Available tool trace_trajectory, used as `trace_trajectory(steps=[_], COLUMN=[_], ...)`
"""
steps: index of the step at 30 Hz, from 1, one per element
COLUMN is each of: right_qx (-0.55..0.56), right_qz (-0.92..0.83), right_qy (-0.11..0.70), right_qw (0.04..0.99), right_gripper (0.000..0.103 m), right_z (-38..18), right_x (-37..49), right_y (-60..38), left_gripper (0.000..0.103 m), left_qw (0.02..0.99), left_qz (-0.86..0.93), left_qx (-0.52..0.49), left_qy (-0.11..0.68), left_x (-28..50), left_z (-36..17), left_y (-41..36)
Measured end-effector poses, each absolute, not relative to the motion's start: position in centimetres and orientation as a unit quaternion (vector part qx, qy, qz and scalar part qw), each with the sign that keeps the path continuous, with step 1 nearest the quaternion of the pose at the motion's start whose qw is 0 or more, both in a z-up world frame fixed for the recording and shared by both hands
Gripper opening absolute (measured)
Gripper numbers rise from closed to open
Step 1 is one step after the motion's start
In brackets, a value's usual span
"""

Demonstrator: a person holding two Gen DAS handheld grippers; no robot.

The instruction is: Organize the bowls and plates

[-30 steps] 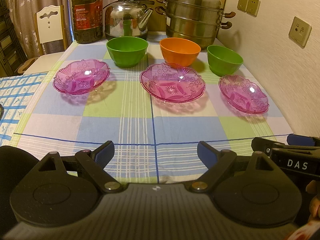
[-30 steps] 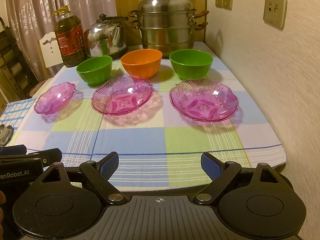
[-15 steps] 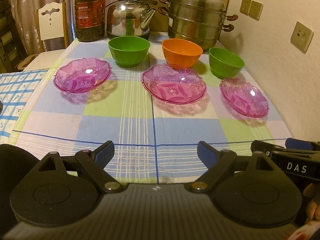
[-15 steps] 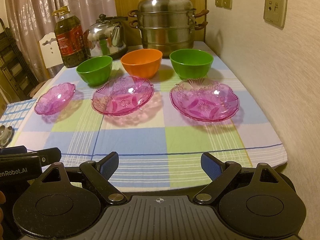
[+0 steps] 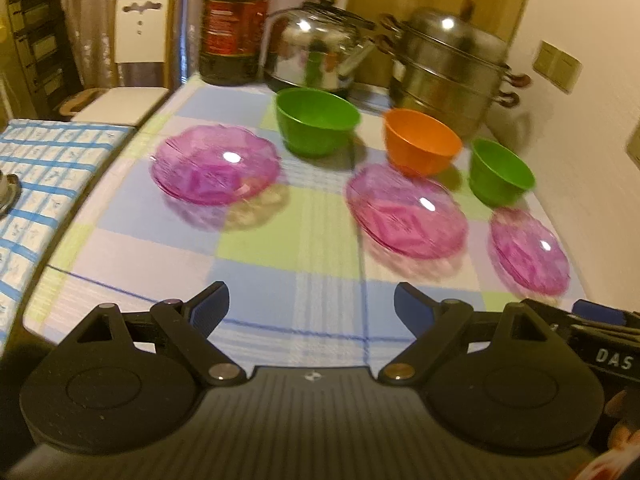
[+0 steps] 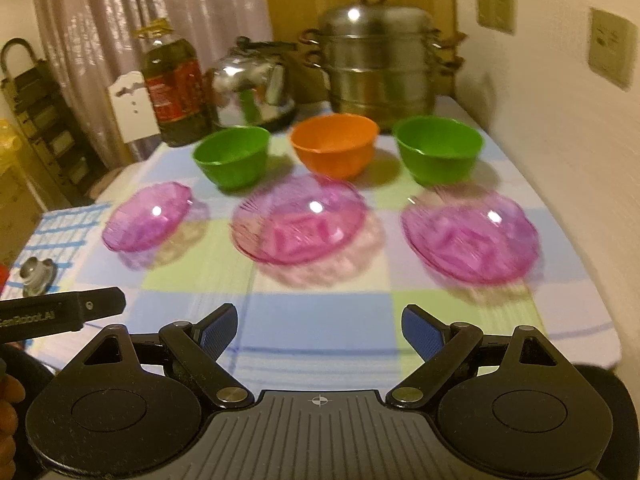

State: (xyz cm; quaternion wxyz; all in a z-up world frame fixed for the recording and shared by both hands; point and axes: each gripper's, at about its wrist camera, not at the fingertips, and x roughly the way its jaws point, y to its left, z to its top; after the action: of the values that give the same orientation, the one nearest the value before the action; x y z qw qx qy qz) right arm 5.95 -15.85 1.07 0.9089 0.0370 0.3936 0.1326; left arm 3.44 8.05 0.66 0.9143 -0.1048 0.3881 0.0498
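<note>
Plates (image 6: 298, 224): 3 pink see-thru scalloped ones in a row across mid bench (image 6: 320, 320), apart from each other. Bowls, 2 green (image 6: 232, 156) + 1 orange (image 6: 334, 146), smooth plastic, upright, in a row toward the far edge. Near edge strip bare. Left gripper (image 5: 312, 308) & right gripper (image 6: 318, 328) both spread wide, holding nothing, above the near edge.

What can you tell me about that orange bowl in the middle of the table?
The orange bowl is a plain, round, deep bowl, seemingly matte plastic. It stands upright and looks empty, on the checked tablecloth, in the back row between two green bowls, touching neither. A pink glass plate lies just in front, a steel steamer pot behind. Neither gripper touches it.
</note>
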Motion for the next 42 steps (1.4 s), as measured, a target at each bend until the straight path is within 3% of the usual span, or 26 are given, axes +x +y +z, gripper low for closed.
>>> trace_trajectory(steps=[13, 29, 30, 32, 42], right_qx=[0.038, 0.026, 0.027, 0.026, 0.020], right_qz=[0.217, 0.271, 0.271, 0.271, 0.273], right_qy=[0.388, 0.420, 0.422, 0.428, 0.456], right_qw=[0.895, 0.866, 0.865, 0.862, 0.847], right_gripper=[0.089, 0.089, 0.088, 0.076, 0.066], right_z=[1.1, -4.8, -5.2, -6.1, -9.0], right_x=[14.0, 25.4, 25.8, 26.8, 29.5], right_y=[-7.0, 2.2, 2.4, 3.2, 5.7], left_gripper=[0.088, 0.088, 0.086, 0.079, 0.048], left_qw=[0.916, 0.919, 0.918, 0.915, 0.897], left_qz=[0.109, 0.107, 0.104, 0.099, 0.094], left_qx=[-0.125, -0.099, -0.100, -0.098, -0.095], left_qy=[0.365, 0.367, 0.369, 0.379, 0.422], left_x=[10.1, 19.4, 19.8, 20.9, 23.1], left_z=[1.0, -5.2, -5.4, -5.7, -8.5], left_y=[17.9, 25.9, 26.2, 26.7, 28.1])
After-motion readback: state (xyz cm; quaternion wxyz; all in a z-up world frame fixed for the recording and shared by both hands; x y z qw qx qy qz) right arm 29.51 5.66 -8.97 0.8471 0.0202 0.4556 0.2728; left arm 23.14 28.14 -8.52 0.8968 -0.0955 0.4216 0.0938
